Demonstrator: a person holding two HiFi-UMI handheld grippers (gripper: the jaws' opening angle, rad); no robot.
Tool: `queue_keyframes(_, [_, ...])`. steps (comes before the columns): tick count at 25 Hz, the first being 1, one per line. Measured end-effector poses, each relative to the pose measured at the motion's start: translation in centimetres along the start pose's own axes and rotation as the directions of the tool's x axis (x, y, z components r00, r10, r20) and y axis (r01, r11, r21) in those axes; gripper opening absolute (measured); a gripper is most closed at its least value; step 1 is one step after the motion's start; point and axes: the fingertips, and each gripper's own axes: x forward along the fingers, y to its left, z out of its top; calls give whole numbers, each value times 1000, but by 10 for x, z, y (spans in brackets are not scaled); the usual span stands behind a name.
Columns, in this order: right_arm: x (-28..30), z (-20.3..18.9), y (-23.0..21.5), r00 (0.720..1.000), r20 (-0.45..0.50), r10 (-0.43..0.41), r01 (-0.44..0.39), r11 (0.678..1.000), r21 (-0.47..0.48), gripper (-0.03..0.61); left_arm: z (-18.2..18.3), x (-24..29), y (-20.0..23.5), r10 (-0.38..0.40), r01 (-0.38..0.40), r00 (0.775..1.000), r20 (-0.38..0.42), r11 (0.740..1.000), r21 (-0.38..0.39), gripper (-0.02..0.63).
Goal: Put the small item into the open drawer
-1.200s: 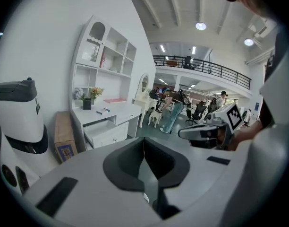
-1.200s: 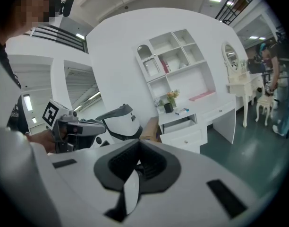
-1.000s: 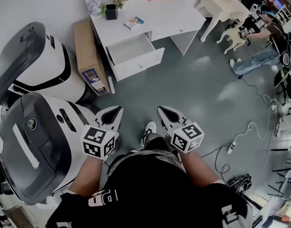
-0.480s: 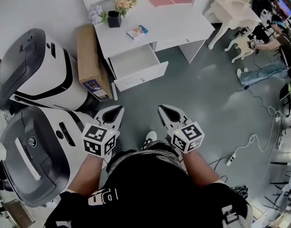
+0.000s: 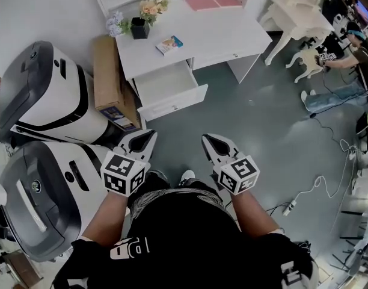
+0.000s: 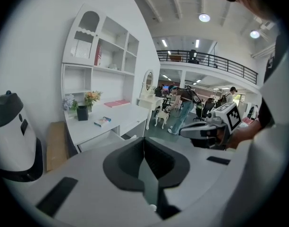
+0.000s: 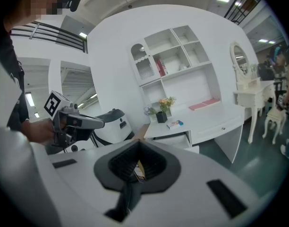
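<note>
White and grey plastic takes up the most room: two hooded machines (image 5: 46,95) stand at the left, with a cardboard box (image 5: 106,71) wedged between them and the side of the white surface (image 5: 214,32). Under that surface the drawer (image 5: 166,84) is pulled well out with its bare inside facing up, so nothing needs opening before a drop. Both grippers are carried low in front of the person, over the grey-green floor (image 5: 262,119) and well apart from the drawer.

The left gripper (image 5: 149,136) has its jaws together on nothing. With the drawer already out, it looks spare. The right gripper (image 5: 207,141) is clamped on the small item (image 7: 138,170), a thin card-like slip, probably pinched hard so that it cannot slide out in carrying. A small booklet (image 5: 169,44) lies on the surface above the drawer.
</note>
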Motion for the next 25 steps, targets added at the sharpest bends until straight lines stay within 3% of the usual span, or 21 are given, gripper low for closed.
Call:
queue_keyframes(5, [1,-3,-7,1000,-8,4,-4,1000,18,8,0,13,0,-23,22,1000,-14,997,-78,15])
queue_keyframes(17, [5,-8,-24,999,-19,-36,37,999,25,8,21,53,6,-60,61,998,9,997,-39,15])
queue_keyframes(25, [40,9,-35,999,-21,-39,39,999,12,8,29,69,33,-60,60,998,5,998,-25,15])
